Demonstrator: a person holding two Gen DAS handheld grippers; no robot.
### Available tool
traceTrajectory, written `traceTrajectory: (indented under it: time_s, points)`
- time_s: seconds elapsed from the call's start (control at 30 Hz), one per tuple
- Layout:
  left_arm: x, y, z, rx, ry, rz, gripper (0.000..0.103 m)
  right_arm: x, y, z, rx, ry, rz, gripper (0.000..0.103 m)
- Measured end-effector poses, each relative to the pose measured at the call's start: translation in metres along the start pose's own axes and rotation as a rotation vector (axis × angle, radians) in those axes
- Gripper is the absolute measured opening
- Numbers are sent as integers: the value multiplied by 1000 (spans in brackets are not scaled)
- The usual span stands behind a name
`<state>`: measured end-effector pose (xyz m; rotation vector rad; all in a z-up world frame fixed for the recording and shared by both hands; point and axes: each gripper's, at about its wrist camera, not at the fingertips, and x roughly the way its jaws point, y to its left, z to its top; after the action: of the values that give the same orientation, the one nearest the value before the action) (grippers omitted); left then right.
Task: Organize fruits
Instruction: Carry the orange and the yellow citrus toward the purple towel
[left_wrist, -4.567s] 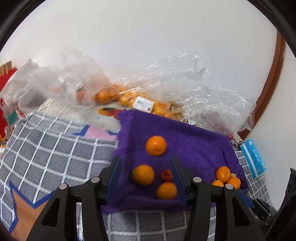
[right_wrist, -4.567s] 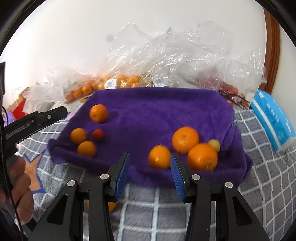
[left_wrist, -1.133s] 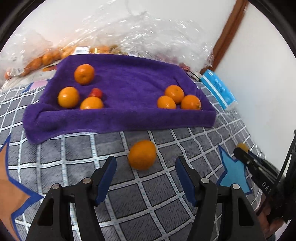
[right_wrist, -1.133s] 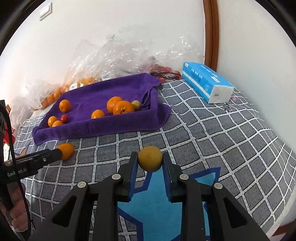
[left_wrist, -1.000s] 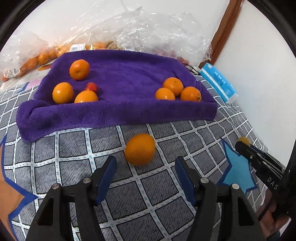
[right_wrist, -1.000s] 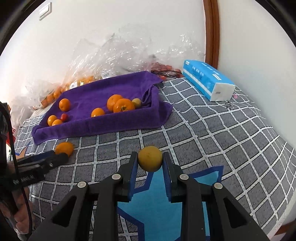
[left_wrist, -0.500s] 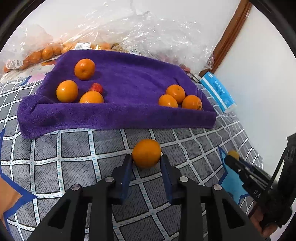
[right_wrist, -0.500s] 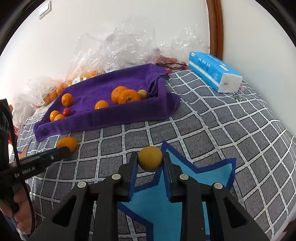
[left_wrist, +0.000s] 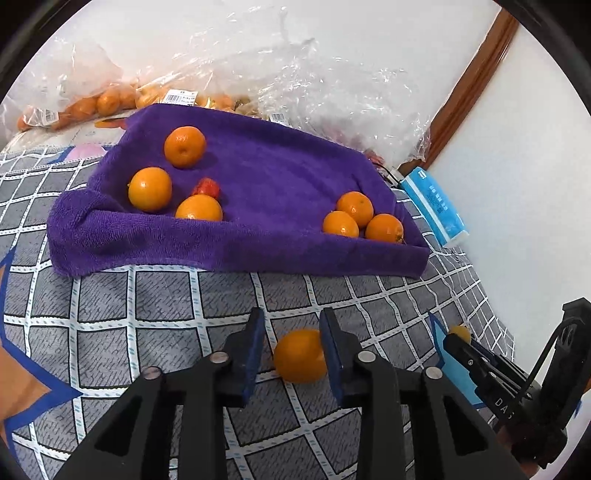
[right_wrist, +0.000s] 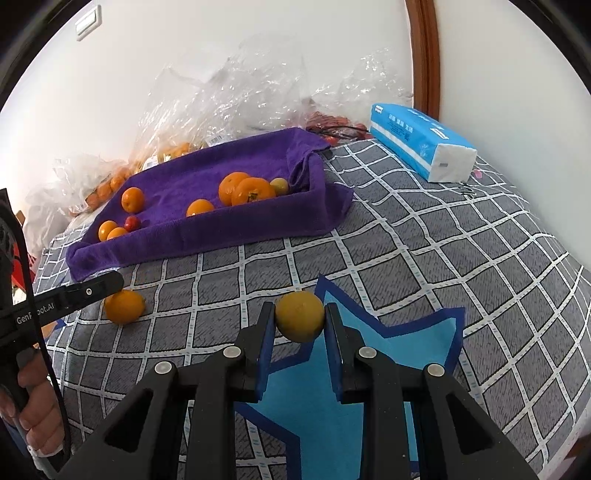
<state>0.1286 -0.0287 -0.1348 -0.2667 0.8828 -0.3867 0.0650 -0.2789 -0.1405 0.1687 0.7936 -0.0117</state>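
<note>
**Left jaws let the orange slip as the right ones hold firm**

A moment ago the left gripper (left_wrist: 291, 347) had pinched the orange (left_wrist: 300, 355) squarely between its blue pads; now its jaws are opening again and the fruit sits low on the checked blanket (left_wrist: 147, 314), tucked against the right-hand pad with a clear gap on the other side. From where I stand it looks like a failed or loosened grasp, so this orange likely needs another try before it can join the rest. In the right wrist view the same orange (right_wrist: 123, 306) rests on the blanket just under the tip of the left tool.

The right gripper (right_wrist: 299, 325) has not changed: its jaws stay clenched on a yellowish fruit (right_wrist: 300, 320), held above the blue star pattern (right_wrist: 388, 354), well short of the purple towel (left_wrist: 277, 177).

That towel, folded up at its edges like a tray, holds two clusters of oranges and a small red fruit (left_wrist: 207, 186).

The loose orange is nearly round, a touch wider than tall, its long axis lying roughly across the jaws. I cannot tell which way its stem end points.
</note>
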Motion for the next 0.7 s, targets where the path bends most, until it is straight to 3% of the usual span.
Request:
traceTrajectory:
  time_s: [0.07,0.13,0.23,0.27,0.3,0.43,0.5,0.53,0.57,0.7]
  points:
    - [3,1,0,-6,10,12,44,-1,1,0,-2,-3,-3,26]
    - [5,4,-1,-23,18,-8,44,-1,3,-1,-4,-3,-4,26]
    - [8,4,-2,-30,29,-20,41,1,5,-2,-13,-3,-3,26]
    - [8,4,-4,-25,26,-26,31,0,6,-2,-17,-6,-3,26]
    - [8,1,-4,-10,26,-52,28,0,7,-3,-23,-9,-3,26]
    - [6,-13,-10,72,-1,-7,28,-1,9,-6,-32,-10,13,26]
    - [5,-20,-13,113,-14,17,31,-1,10,-7,-36,-12,14,26]
    - [8,-22,-15,127,12,24,44,-2,10,-7,-40,-14,17,26]
    - [12,-23,-17,139,46,28,49,-3,9,-7,-42,-17,19,26]
    - [10,-32,-23,199,41,60,49,-5,6,-9,-28,-20,30,26]
